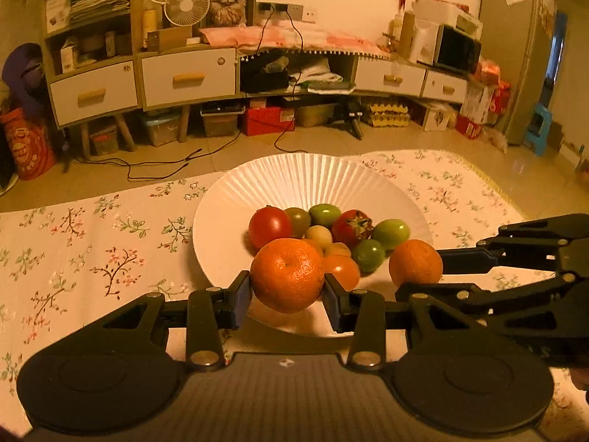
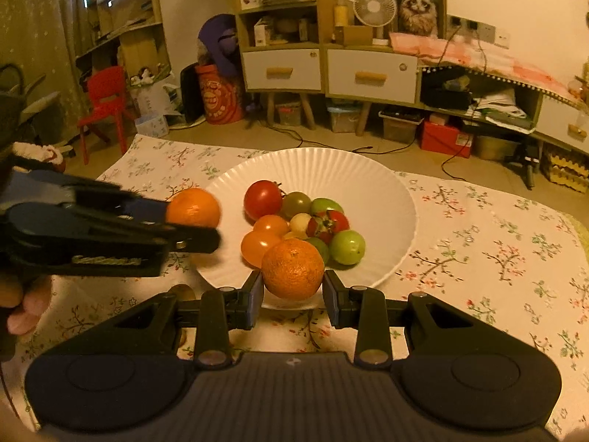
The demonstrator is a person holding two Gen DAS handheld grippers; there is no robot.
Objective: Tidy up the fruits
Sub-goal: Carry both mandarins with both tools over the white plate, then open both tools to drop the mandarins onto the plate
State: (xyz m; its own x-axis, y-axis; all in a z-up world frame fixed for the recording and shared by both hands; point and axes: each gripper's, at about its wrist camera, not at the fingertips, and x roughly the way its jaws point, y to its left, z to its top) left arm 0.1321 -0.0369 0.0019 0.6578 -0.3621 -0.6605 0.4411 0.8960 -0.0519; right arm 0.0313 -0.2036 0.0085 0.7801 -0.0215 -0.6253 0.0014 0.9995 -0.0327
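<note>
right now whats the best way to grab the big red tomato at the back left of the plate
Grip the red tomato across its round middle, coming down from above on its open left side. The plate is bare there, while other fruit crowds its right and front. Both grippers already hold oranges, so one must be freed first.

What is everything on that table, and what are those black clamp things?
tangerines: 2, orange, one clamped in each gripper above the plate's near rim
plate: 1, white, fluted, on the tablecloth
tomatoes: about 10, red, green, orange, pale yellow, piled in the plate
tablecloth: 1, cream with flowers, covering the table
left gripper: 1, black, closed on a tangerine
right gripper: 1, black, closed on the other tangerine
</note>
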